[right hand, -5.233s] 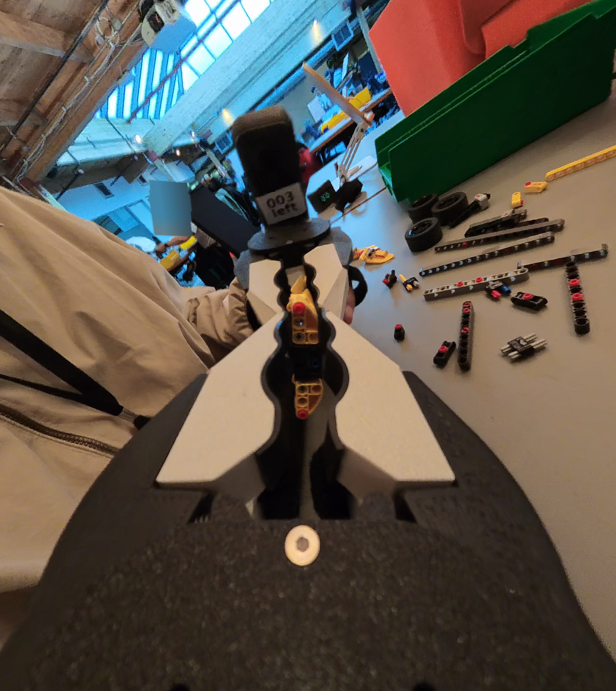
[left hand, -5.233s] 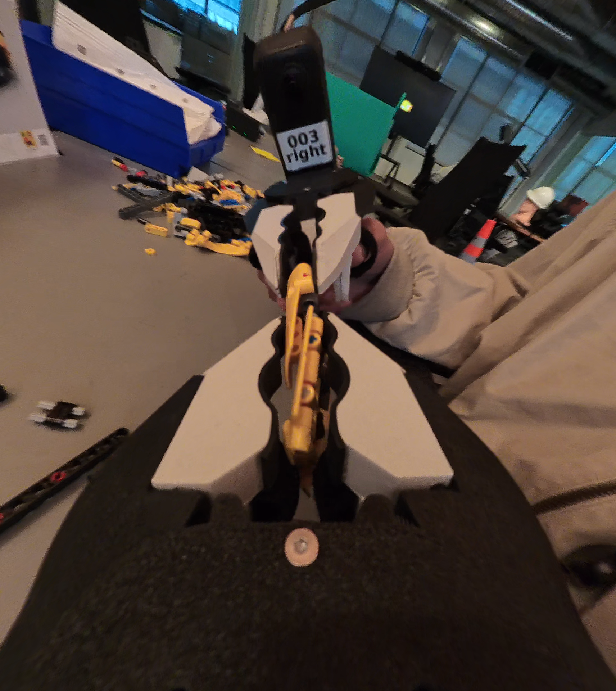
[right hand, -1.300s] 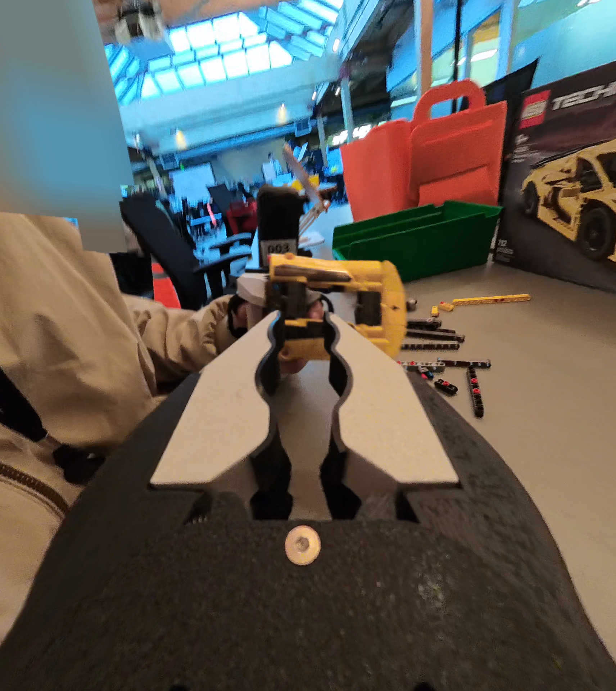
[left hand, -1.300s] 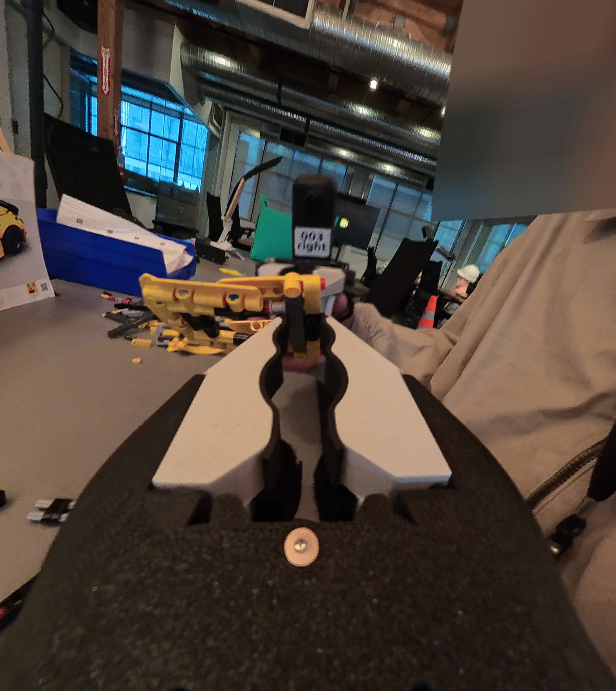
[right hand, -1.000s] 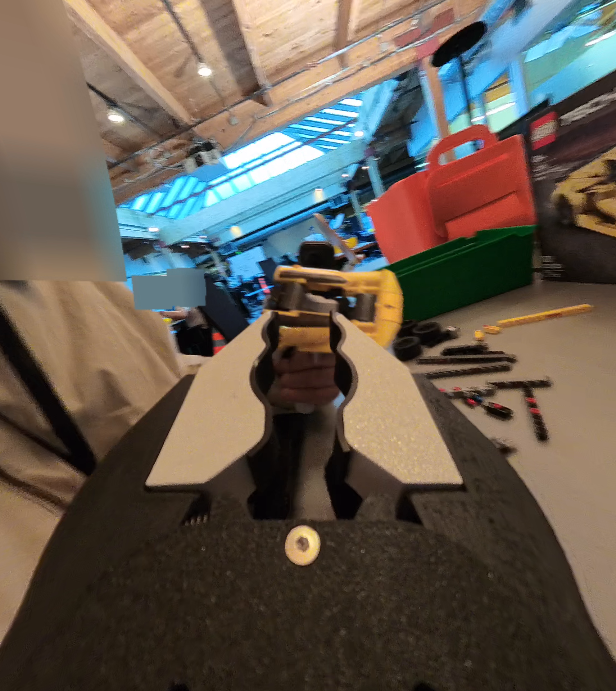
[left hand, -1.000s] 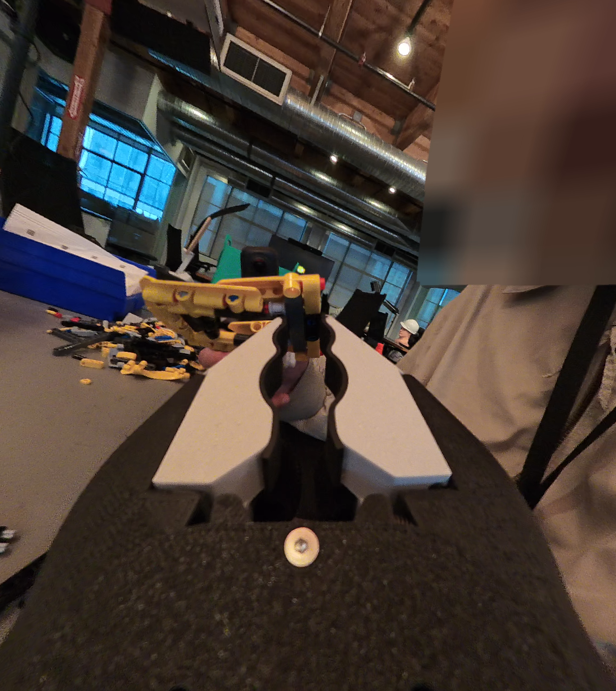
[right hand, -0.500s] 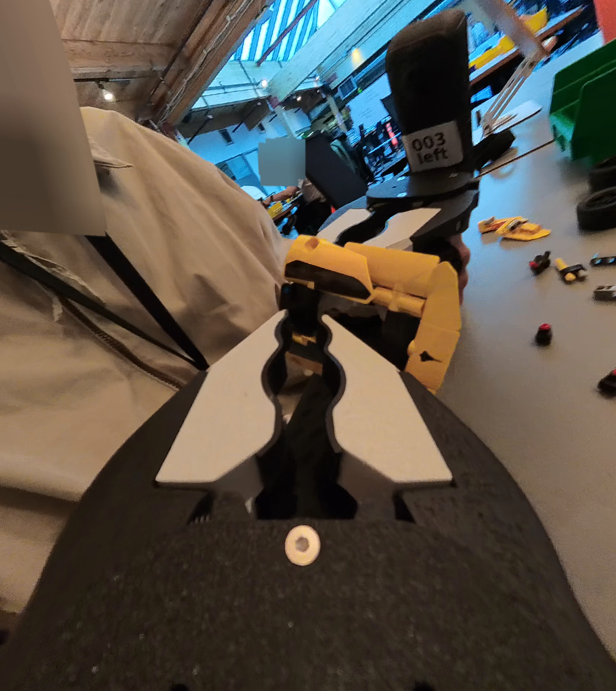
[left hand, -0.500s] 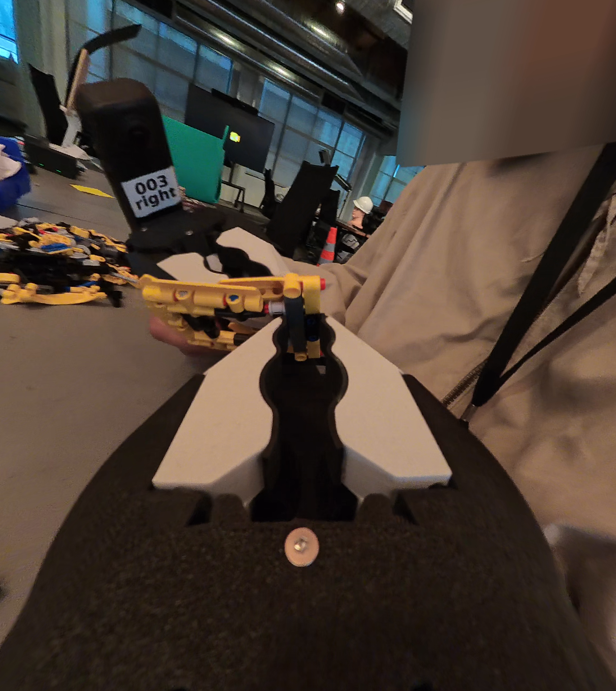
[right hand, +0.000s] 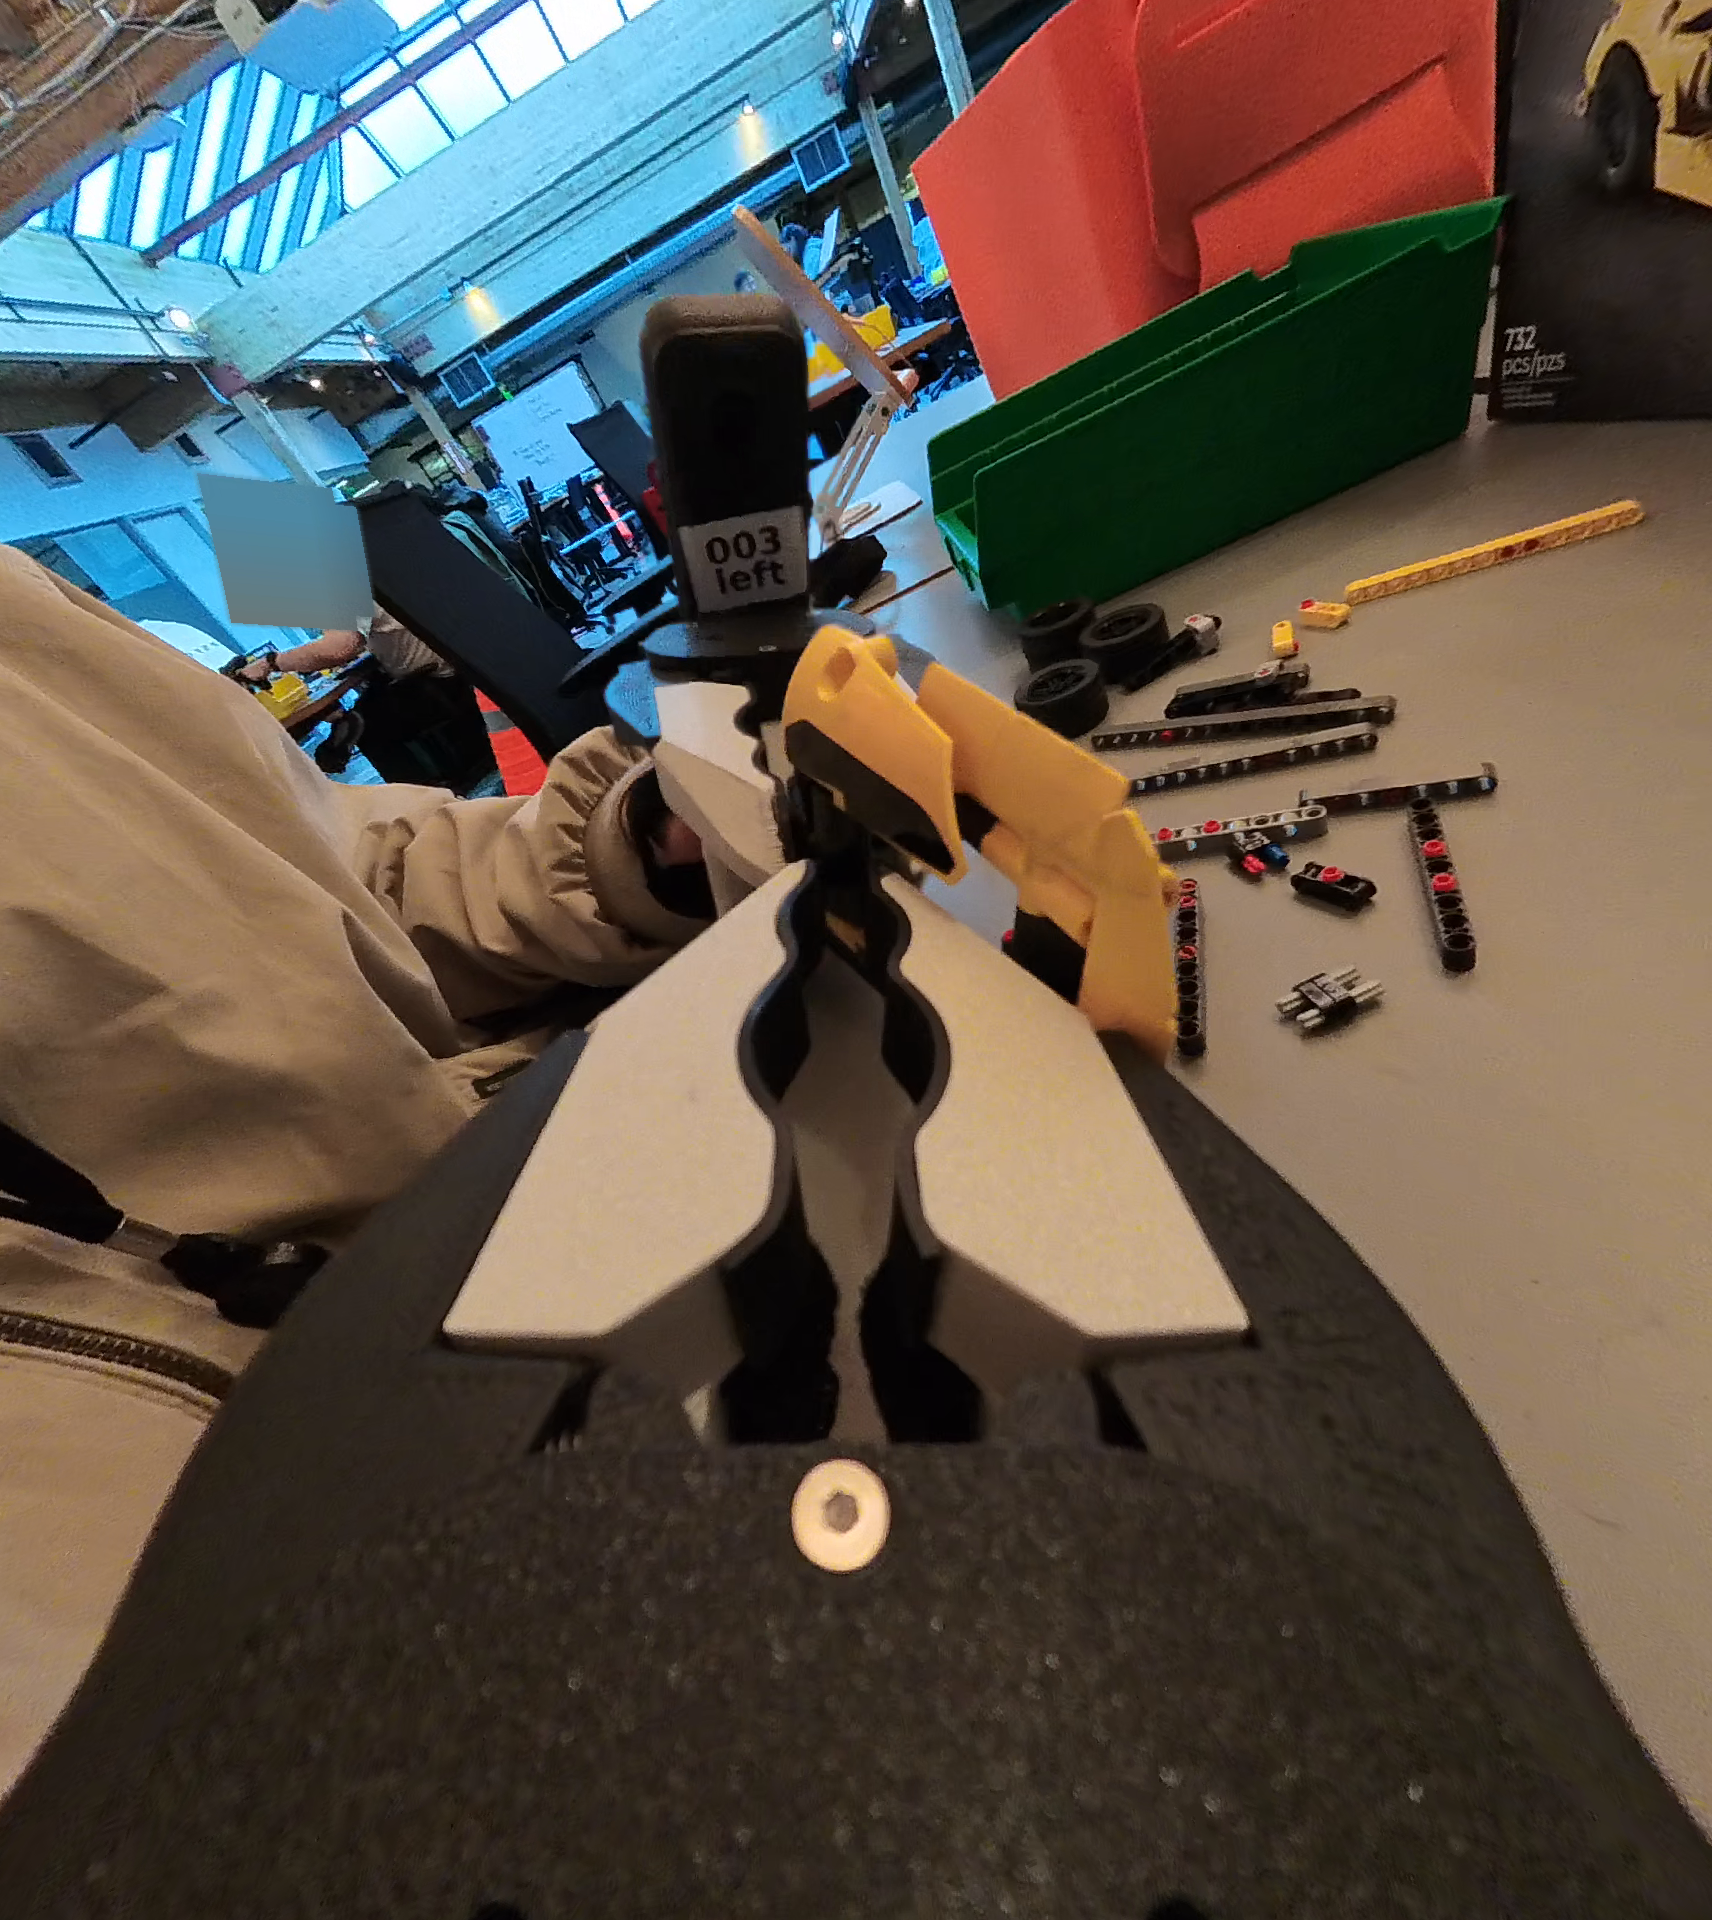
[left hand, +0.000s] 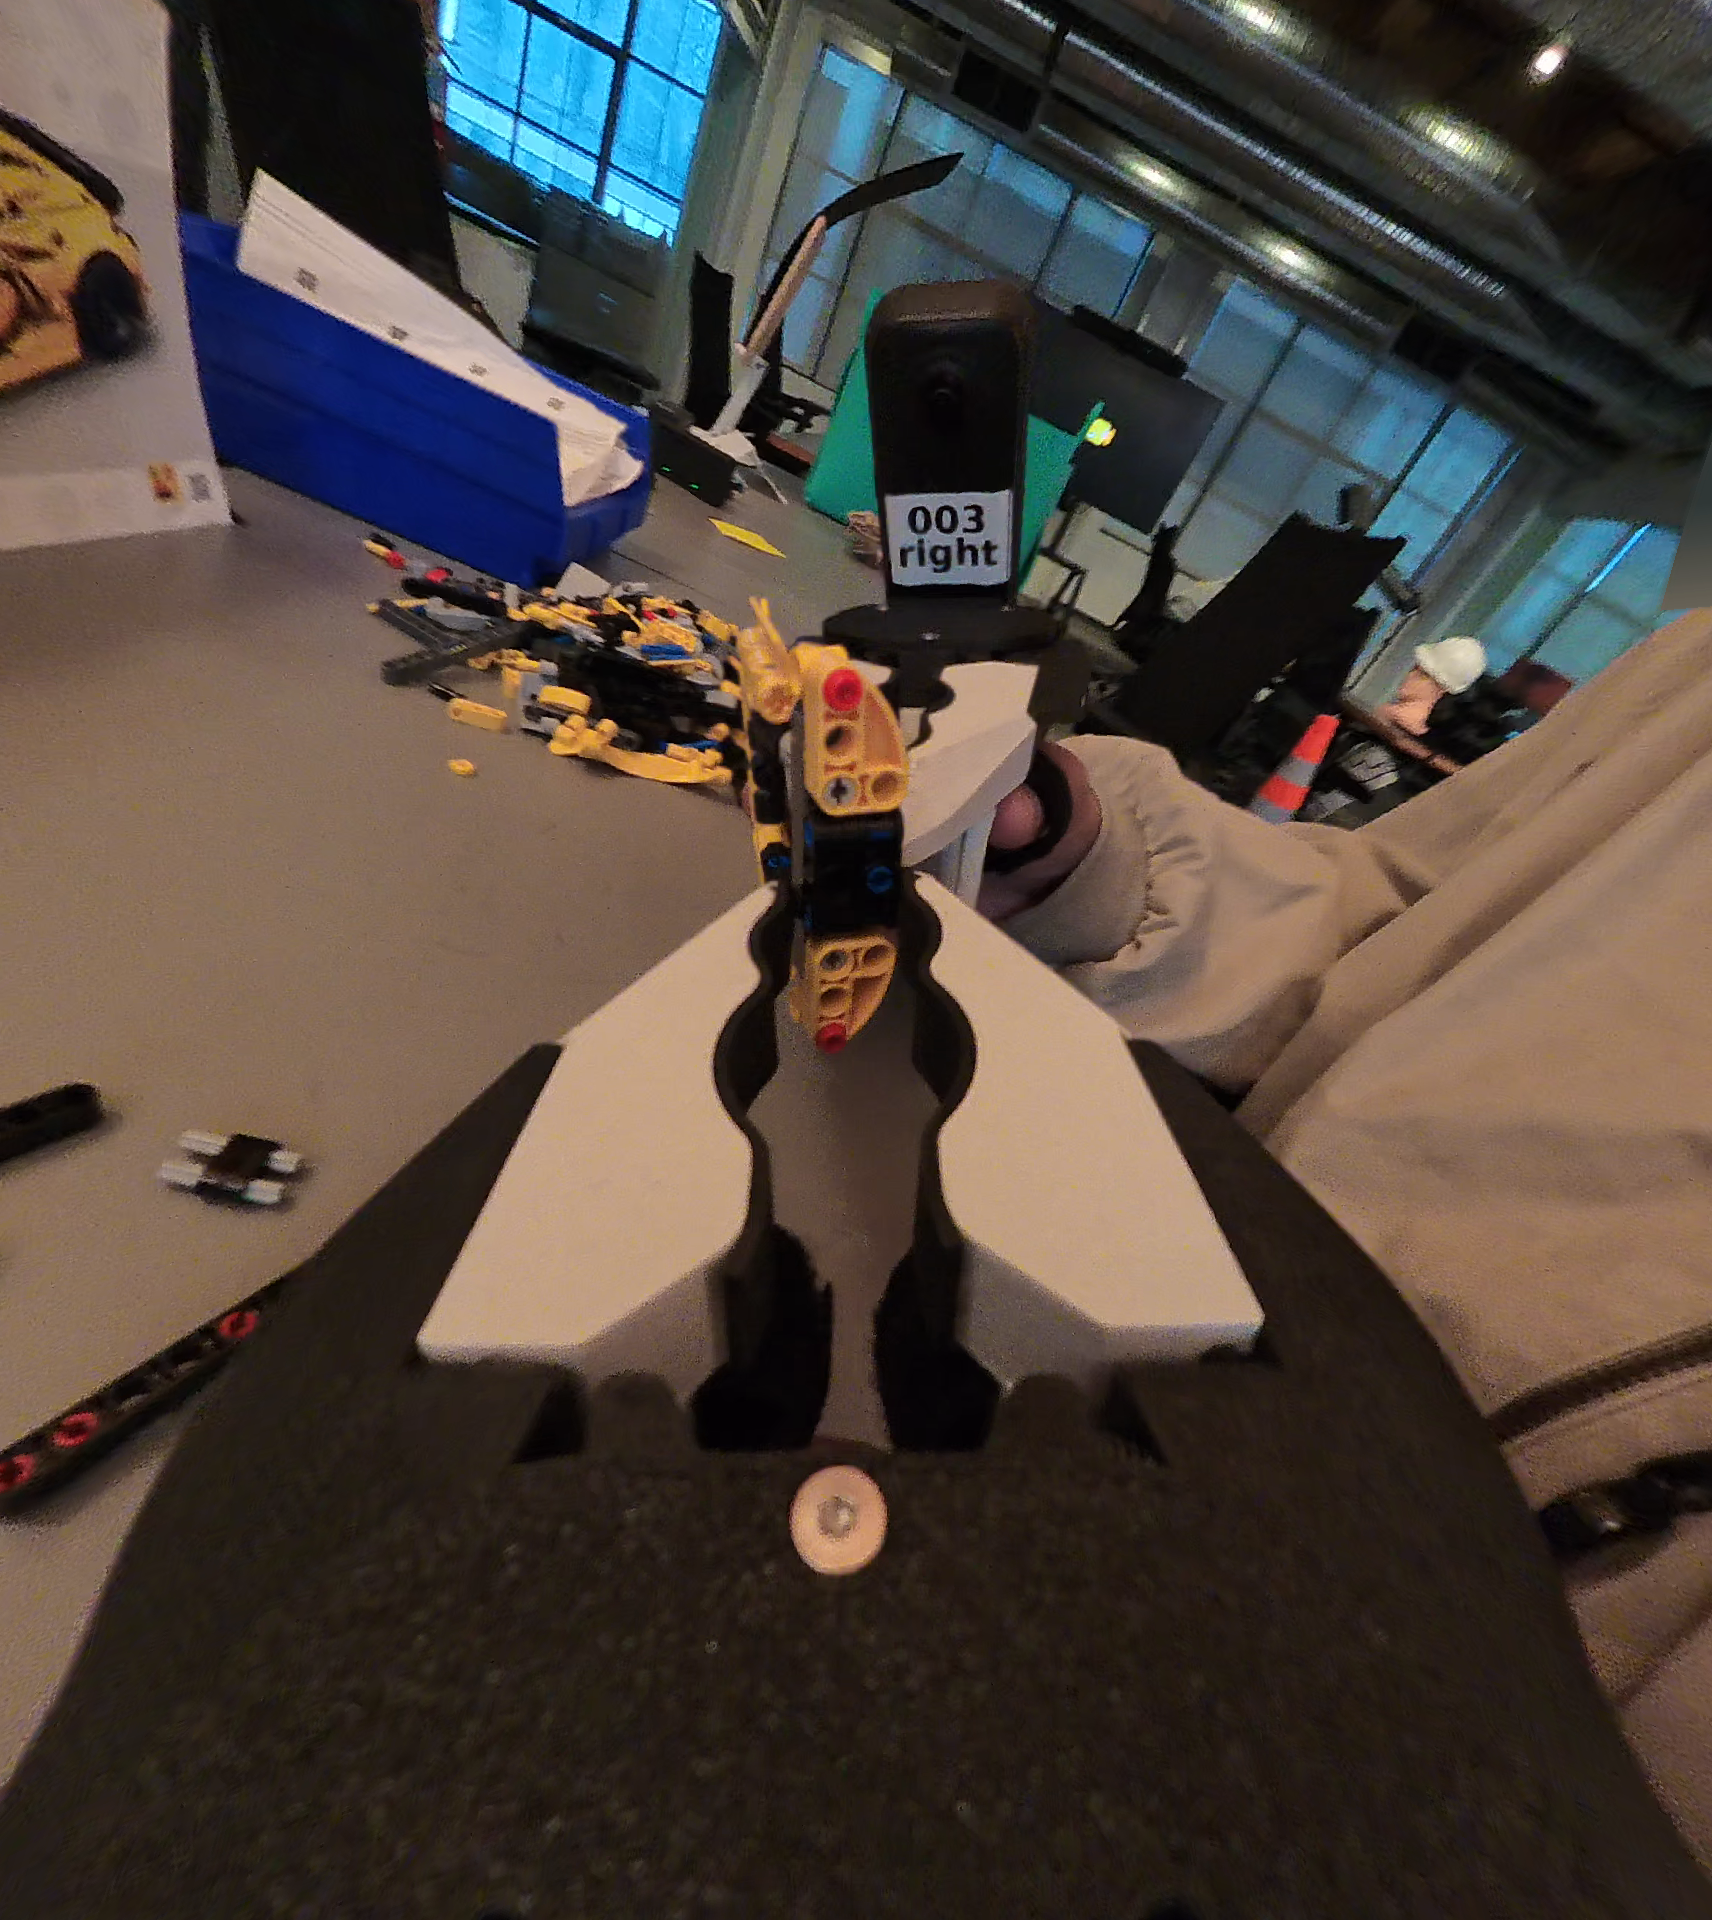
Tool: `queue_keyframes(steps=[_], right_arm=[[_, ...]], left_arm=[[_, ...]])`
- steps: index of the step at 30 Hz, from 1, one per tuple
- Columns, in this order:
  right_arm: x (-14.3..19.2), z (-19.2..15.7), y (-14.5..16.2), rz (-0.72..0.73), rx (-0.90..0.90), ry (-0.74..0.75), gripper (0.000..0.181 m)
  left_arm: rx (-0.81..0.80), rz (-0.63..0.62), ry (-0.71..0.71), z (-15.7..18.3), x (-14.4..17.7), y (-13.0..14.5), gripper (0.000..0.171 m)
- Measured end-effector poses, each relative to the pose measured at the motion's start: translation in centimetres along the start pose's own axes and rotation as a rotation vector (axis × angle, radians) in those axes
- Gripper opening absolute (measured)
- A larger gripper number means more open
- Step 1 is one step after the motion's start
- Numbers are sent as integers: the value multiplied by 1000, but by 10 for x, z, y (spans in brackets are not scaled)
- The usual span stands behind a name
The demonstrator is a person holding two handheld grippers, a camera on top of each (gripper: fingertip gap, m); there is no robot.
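A yellow and black brick assembly (left hand: 841, 831) is held in the air above the grey table (left hand: 208, 883), between the two grippers. My left gripper (left hand: 841, 914) is shut on its lower black and yellow end. The right gripper (left hand: 956, 748) shows just beyond, tip to tip with mine. In the right wrist view my right gripper (right hand: 844, 888) is shut on a black part of the assembly, and the yellow body (right hand: 1018, 810) sticks out to the right. The left gripper (right hand: 727, 769) faces it from behind. Each grip point is partly hidden by the fingers.
A pile of yellow and black pieces (left hand: 582, 675) lies before a blue bin (left hand: 395, 436). Black beams (left hand: 114, 1392) lie at the left. Wheels (right hand: 1091, 655), beams (right hand: 1247, 727), a green bin (right hand: 1216, 416) and an orange bag (right hand: 1195, 156) are on the right. A person's beige jacket (right hand: 156, 883) is close. My two grippers' fingertips are within a few centimetres of each other.
Both grippers have swung down from a raised, level pose, so more of the table shows. The assembly has turned from lying sideways to standing upright in the left view. Both still hold it.
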State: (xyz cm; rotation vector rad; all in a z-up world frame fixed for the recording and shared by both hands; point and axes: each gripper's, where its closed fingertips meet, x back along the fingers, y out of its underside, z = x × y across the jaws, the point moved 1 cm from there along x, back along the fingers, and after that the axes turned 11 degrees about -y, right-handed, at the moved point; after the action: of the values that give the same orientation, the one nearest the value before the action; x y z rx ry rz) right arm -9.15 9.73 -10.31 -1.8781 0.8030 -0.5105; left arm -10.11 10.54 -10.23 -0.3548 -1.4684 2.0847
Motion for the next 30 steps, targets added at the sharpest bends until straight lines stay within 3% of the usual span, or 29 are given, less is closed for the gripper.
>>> queue_keyframes(steps=[16,19,21,23,30], right_arm=[[5,-11,-3,-8,49,-93,3],[3,-4,-1,20,-26,-57,6],[-1,-4,-2,36,-68,-64,21],[0,4,-1,36,-58,-16,8],[5,-2,-3,52,-86,-112,3]], left_arm=[[-30,14,2,9,3,-3,18],[-21,-2,-22,3,1,1,18],[-18,-18,-46,-2,0,4,18],[-28,-28,-54,-2,-2,6,18],[30,-7,-11,1,1,-2,16]])
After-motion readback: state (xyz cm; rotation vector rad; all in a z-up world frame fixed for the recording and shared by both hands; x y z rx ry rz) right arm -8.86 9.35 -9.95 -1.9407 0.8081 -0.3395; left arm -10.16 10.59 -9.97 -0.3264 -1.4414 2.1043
